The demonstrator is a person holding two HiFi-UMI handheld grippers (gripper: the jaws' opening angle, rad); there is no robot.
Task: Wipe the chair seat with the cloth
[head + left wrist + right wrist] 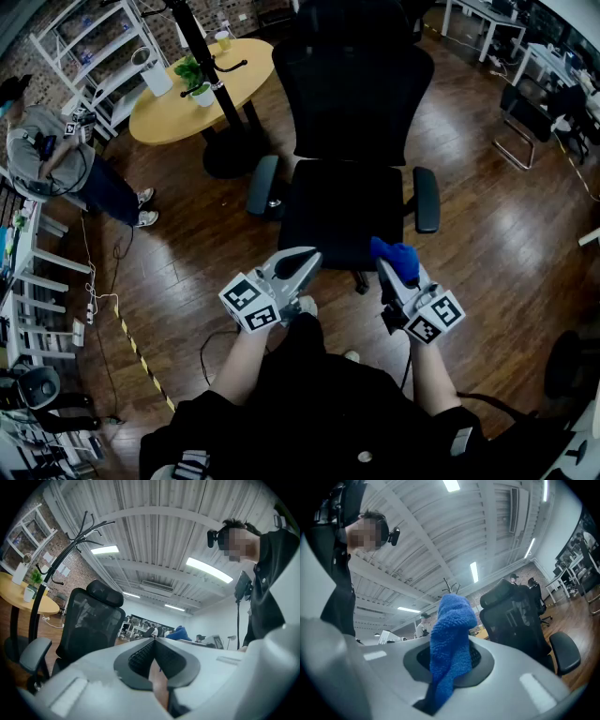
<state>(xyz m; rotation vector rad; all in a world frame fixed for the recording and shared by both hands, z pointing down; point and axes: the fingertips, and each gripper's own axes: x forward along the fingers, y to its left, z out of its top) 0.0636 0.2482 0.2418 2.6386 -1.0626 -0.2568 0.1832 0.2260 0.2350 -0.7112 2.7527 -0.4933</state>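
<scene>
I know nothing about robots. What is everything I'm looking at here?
office chair: one, black with grey armrests, centre of the head view
cloth: one, blue, held in the right gripper
round table: one, yellow, upper left
coat stand: one, black, beside the round table
potted plant: one, green in a white pot, on the round table
shelf unit: one, white, far upper left
other person: one, grey top, left edge
left gripper: one, grey, jaws together, empty
right gripper: one, grey, shut on the cloth
</scene>
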